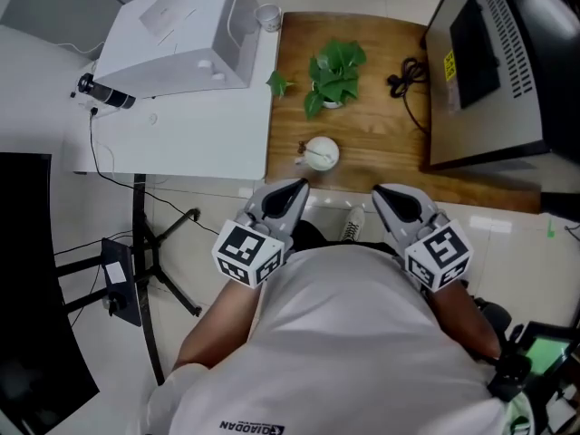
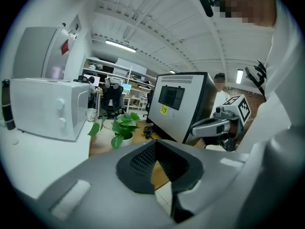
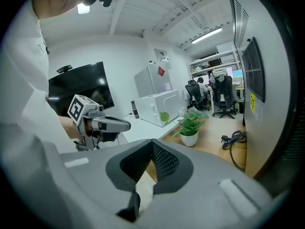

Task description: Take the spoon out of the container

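A small round white container [image 1: 320, 152] stands near the front edge of the wooden table [image 1: 372, 139]; a pale spoon [image 1: 313, 156] lies across its top. My left gripper [image 1: 294, 188] hovers just short of that edge, below and slightly left of the container, jaws shut and empty. My right gripper [image 1: 385, 194] is level with it further right, also shut with nothing held. In the left gripper view the closed left gripper [image 2: 155, 144] hides the container, and the right gripper [image 2: 217, 125] shows beside it. The right gripper view shows its own closed tips [image 3: 151, 144] and the left gripper [image 3: 102, 124].
A potted green plant [image 1: 333, 75] stands mid-table behind the container. A black cable [image 1: 408, 75] lies beside a large grey machine [image 1: 489, 62] on the right. A white microwave [image 1: 181, 34] and a cup [image 1: 267, 16] sit on the white table at left. A tripod stand [image 1: 154, 243] is on the floor.
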### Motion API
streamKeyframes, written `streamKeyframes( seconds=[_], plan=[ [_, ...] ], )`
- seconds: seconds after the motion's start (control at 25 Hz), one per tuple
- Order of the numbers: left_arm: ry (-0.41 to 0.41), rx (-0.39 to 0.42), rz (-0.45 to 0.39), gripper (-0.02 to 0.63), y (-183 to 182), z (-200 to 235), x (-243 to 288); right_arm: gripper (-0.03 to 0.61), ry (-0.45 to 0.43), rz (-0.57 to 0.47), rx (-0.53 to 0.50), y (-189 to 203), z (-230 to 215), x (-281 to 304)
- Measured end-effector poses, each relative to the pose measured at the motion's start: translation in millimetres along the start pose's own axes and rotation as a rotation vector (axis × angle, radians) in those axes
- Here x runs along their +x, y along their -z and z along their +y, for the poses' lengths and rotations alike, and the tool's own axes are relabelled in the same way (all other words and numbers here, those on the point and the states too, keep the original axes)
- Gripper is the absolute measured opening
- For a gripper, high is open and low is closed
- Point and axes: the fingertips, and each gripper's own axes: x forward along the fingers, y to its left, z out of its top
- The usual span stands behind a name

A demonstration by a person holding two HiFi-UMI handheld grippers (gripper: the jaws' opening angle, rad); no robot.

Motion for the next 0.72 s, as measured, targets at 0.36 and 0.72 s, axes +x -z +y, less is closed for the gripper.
streamKeyframes(
  seconds=[0.36,0.72],
  plan=[
    [0.000,0.007,0.019,0.005,-6,41,12,0.008,0.046,0.013,0.065,5,-9,22],
    [0.061,0.048,0.030,0.012,-5,76,26,0.007,0.128,0.021,0.104,3,-14,44]
  ],
)
